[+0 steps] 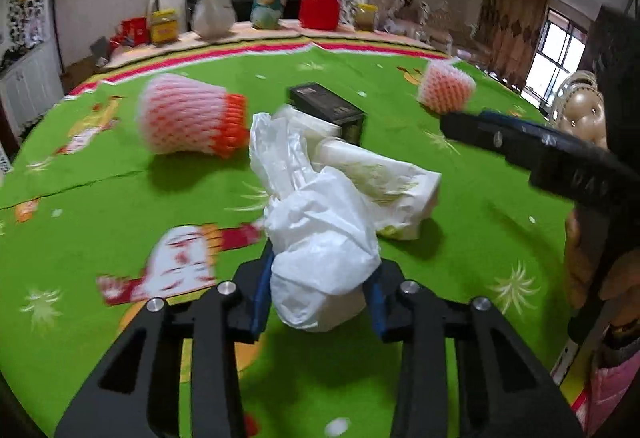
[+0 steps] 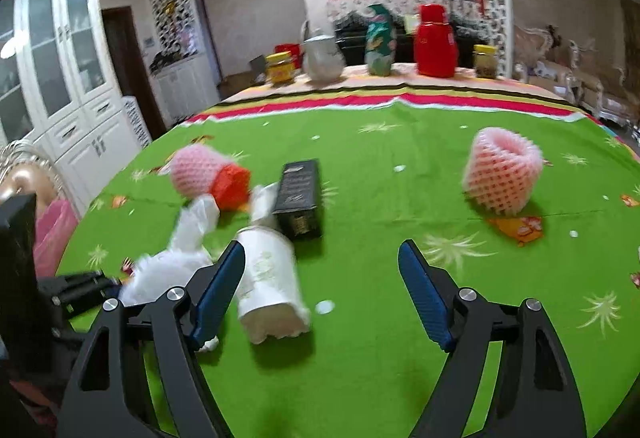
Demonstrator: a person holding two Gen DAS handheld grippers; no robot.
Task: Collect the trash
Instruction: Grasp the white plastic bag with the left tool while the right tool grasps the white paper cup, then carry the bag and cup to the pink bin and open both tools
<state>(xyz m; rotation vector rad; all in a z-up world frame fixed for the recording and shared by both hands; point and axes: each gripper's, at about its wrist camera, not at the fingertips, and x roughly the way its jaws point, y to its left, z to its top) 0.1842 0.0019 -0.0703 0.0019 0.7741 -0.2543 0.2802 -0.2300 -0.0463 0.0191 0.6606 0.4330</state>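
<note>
**Left hand-held gripper pinching the white bag**

The left hand-held gripper (image 1: 320, 302) is clamping the crumpled white plastic bag (image 1: 320, 250) low over the green bench (image 1: 120, 197). The right hand-held gripper (image 2: 322, 290) is hovering with its jaws standing apart and empty, just beside the white paper cup (image 2: 272, 286). Beyond are lying a black box (image 2: 300, 197) and two pink foam nets (image 1: 188, 117), (image 2: 502, 173). Gathering looks barely begun; next, probably, the bag needs opening for the cup.
</note>
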